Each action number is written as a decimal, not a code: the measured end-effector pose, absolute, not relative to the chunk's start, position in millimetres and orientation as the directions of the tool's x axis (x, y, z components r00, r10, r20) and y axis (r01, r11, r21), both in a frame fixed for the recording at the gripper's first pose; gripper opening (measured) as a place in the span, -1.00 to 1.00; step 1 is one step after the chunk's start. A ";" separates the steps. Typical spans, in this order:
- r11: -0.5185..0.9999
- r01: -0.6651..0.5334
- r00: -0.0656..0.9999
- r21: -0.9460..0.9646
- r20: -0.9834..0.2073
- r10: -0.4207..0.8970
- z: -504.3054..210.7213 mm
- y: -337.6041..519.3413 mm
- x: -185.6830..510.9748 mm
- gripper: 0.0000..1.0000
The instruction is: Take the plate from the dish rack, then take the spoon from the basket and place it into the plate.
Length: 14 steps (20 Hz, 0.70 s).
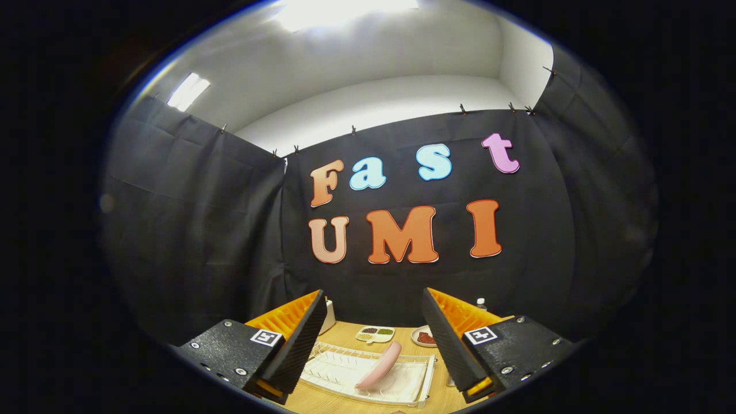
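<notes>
A pink plate (379, 365) stands on edge, leaning, in a white wire dish rack (345, 363) on the wooden table (405, 334). My gripper (372, 310) is open above and short of the rack, its two fingers spread wide with nothing between them. The plate lies below the gap between the fingers, a little ahead of them. I cannot make out the spoon or its basket.
Beyond the rack sit a white divided dish (375, 333) with small portions of food and a small plate (425, 337) with something dark red. A white object (328, 315) stands behind the left finger, a small bottle (480, 302) behind the right one.
</notes>
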<state>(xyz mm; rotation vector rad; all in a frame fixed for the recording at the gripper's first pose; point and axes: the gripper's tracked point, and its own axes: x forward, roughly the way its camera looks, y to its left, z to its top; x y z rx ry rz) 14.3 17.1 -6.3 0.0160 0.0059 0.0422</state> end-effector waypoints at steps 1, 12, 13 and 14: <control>1.000 -0.027 1.000 0.011 -0.011 0.027 -7.8 13.6 15.0 0.98; 0.997 0.073 0.970 -0.013 -0.232 -0.074 -71.7 -14.0 49.1 0.98; 0.997 0.075 0.960 -0.024 -0.269 -0.079 -84.0 -14.5 55.0 0.98; 0.997 0.070 0.950 -0.026 -0.302 -0.074 -93.4 -12.2 61.8 0.99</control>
